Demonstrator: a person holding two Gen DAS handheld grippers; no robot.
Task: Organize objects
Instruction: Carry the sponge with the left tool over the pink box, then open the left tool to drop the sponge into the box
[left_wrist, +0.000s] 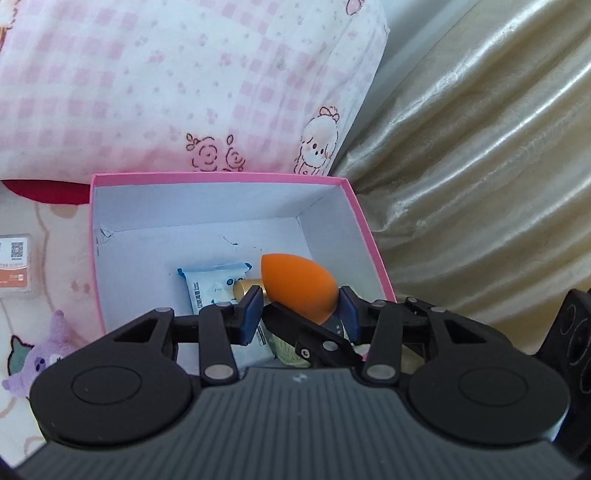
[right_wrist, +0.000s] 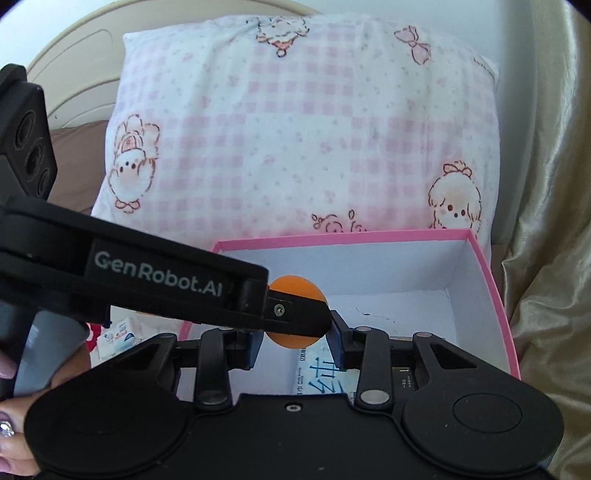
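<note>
An orange makeup sponge hangs over the open pink box, also seen in the right wrist view. My left gripper has its blue pads around the sponge's sides. The other gripper's black finger crosses under the sponge. In the right wrist view my right gripper is spread around the sponge, and the left gripper's finger crosses it. Inside the box lie a white-blue wipes pack and a gold tube.
A pink-checked pillow stands behind the box. A shiny beige curtain hangs to the right. On the bedsheet left of the box lie a QR-code card, a purple plush and another wipes pack.
</note>
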